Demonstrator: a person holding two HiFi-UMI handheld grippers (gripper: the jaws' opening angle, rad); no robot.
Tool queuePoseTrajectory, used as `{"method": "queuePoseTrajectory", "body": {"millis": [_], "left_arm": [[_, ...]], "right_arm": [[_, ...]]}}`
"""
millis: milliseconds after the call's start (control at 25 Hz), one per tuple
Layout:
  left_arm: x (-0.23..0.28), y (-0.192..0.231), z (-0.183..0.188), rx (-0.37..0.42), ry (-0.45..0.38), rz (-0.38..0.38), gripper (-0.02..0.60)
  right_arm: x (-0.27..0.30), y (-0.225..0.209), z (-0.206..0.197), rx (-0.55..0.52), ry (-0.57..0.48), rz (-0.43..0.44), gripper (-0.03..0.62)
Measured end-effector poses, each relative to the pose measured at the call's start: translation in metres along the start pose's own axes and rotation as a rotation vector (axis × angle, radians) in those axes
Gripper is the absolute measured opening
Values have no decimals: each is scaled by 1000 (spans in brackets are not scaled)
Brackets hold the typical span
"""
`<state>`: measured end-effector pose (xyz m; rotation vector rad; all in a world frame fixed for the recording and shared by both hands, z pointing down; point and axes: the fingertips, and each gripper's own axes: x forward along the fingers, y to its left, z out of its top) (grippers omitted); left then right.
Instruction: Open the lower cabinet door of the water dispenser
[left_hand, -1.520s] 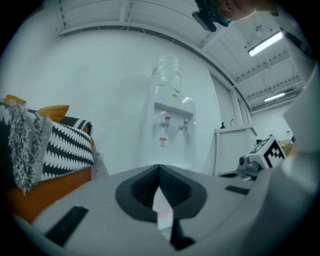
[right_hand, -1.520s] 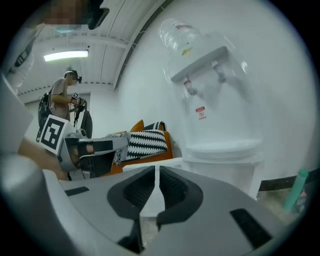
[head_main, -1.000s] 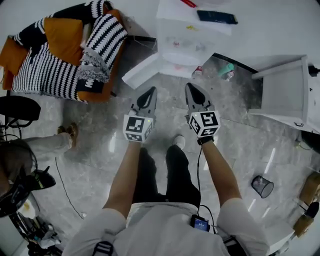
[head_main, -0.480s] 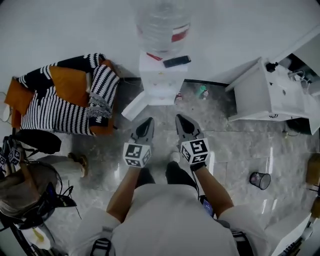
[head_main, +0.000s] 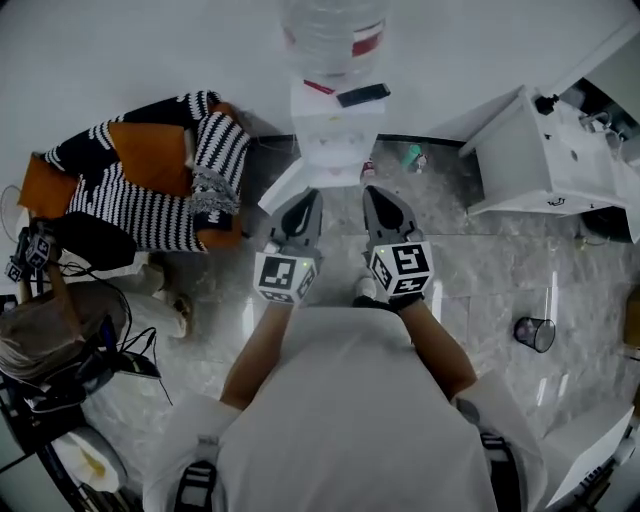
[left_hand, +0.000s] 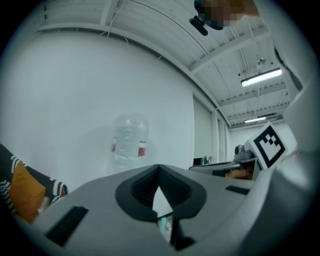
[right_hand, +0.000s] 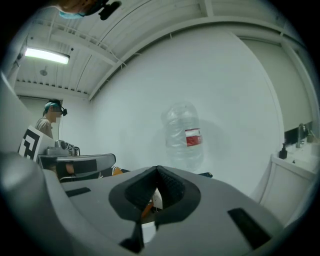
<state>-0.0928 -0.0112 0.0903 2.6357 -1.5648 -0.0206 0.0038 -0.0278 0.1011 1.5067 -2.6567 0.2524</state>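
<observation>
The white water dispenser (head_main: 335, 135) stands against the wall at the top middle of the head view, with a clear bottle (head_main: 335, 30) on it. Its lower cabinet door (head_main: 284, 188) stands swung out at an angle to the left. My left gripper (head_main: 305, 202) and right gripper (head_main: 377, 196) are side by side in front of the dispenser, apart from it, both shut and holding nothing. The left gripper (left_hand: 159, 169) looks level at the bottle (left_hand: 129, 142). Over the right gripper (right_hand: 157, 172) the same bottle (right_hand: 184, 131) shows.
A striped and orange cushioned chair (head_main: 150, 180) sits left of the dispenser. A white cabinet unit (head_main: 550, 160) stands at the right. Small bottles (head_main: 413, 157) lie on the floor by the dispenser, a small bin (head_main: 535, 333) further right. Another person (head_main: 50, 340) sits at far left.
Both grippers have risen together and stayed shut. The head view has pulled up and back, so the bottle on the dispenser has come into view.
</observation>
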Motion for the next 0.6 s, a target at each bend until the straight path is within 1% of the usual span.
{"method": "queuePoseTrajectory", "body": {"millis": [120,320,480,600], "left_arm": [[-8,12,5,1,-18,7,6],[-21,27,7,0,-32,20,6],[-26,39,8,-6,-51,32,6],[-36,39,7,-10,-64,32,6]], "right_arm": [[8,13,11,-37,-37,-9,11],[9,39,20,-89,-69,8,11],[10,53,14,-92,-61,18,9],[1,66,5,-94,-53,24,11]]}}
